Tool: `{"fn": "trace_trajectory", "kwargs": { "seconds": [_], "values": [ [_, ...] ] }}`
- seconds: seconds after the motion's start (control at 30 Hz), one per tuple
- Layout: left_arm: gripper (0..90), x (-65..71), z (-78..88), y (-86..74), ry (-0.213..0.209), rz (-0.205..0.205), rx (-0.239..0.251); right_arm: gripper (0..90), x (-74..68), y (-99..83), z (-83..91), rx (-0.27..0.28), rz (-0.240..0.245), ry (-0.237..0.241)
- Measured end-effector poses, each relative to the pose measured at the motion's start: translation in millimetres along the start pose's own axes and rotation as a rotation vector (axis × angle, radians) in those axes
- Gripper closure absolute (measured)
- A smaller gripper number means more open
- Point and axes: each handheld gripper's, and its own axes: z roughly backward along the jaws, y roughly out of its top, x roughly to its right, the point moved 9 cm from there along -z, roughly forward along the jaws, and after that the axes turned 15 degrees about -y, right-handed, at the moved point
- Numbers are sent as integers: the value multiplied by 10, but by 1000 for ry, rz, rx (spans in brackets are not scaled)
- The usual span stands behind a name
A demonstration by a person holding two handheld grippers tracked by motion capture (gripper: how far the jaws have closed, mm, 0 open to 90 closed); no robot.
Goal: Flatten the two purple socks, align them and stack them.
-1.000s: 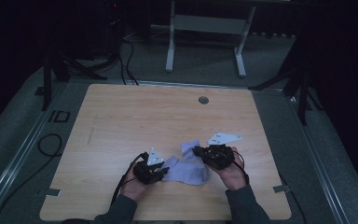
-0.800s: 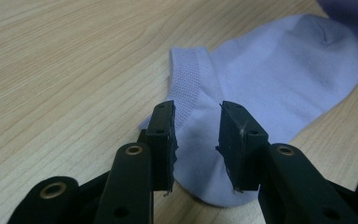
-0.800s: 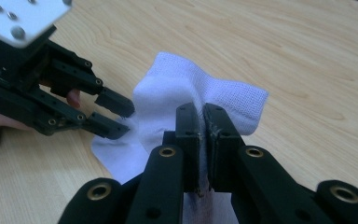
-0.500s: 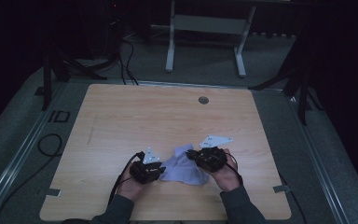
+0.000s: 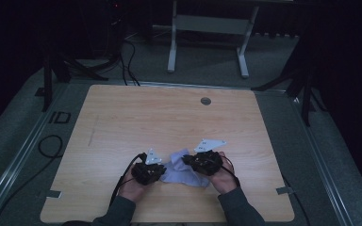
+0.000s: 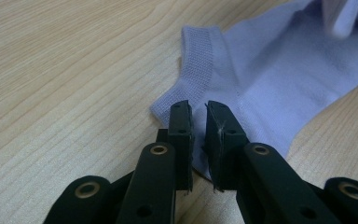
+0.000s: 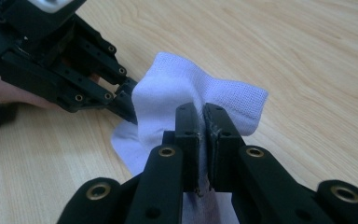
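A pale lilac sock lies near the table's front edge between my two grippers. In the left gripper view the sock's ribbed cuff runs to my left gripper. Its jaws have just been closing and now pinch the cuff's corner between their pads. My right gripper is shut on a bunched fold of the sock, lifted a little off the wood. In the right gripper view the left gripper reaches in from the left to the sock's edge. From above, the left gripper and right gripper face each other across the sock.
The wooden table has a small round grommet at the back. A metal stand is on the floor beyond the table. Cables lie on the floor at the left. A person's hands and grey sleeves come in from the front edge.
The right gripper has moved left and toward the front edge, lowering its fold of sock. The left gripper has stayed at the sock's left end.
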Motion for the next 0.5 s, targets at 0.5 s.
{"fn": "trace_trajectory", "kwargs": {
  "seconds": [0.5],
  "values": [
    [816,23,-15,4,-7,1,4,845,-188,-88,-185,-39,52,67]
  ]
}}
